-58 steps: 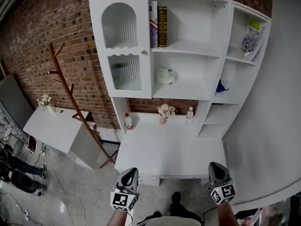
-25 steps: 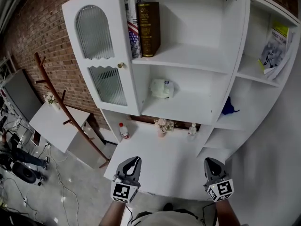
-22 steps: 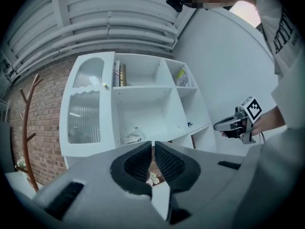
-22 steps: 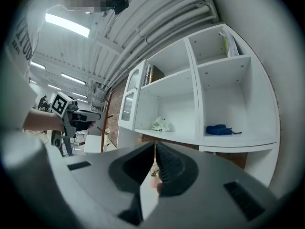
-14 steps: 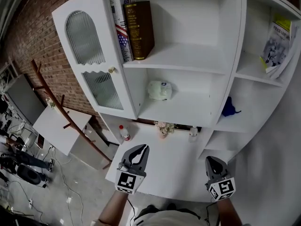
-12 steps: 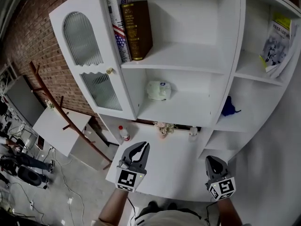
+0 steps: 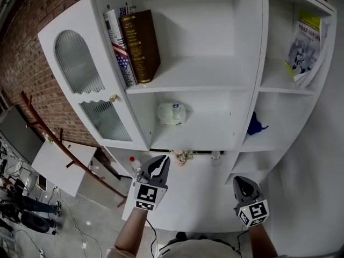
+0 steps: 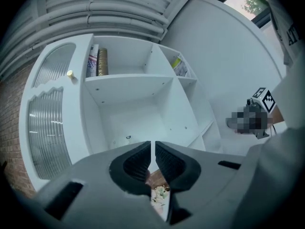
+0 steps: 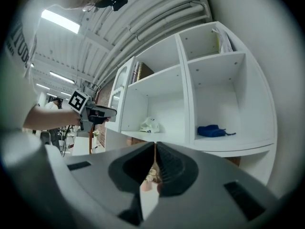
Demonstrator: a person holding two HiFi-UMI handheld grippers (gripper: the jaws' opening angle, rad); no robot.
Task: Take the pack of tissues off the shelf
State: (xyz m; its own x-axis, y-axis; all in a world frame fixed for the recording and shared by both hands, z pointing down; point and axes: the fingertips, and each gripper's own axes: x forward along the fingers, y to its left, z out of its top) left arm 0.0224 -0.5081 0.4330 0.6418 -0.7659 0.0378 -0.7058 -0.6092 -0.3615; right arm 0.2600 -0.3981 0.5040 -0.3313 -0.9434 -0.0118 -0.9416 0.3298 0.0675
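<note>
Plainly, the pack of tissues lies on the shelf board directly below the brown book. It sits a little to the book's right, toward the left end of that board and set back from its front edge. It looks soft and crumpled, and its longer side seems to run across the board from left to right, though that is hard to judge from here.

Both tongs are pressed shut and hold nothing. The left tongs show only a hairline slit between their pads, and the right tongs are closed the same way.

Measured from the book, the left tongs hang lower than the pack and almost straight beneath it, over the tabletop. The right tongs sit far off to the right, a little lower. So the left hand is the nearer one. The pack lies up and ahead of its tongs, which must open before they can close across the pack's short side.
</note>
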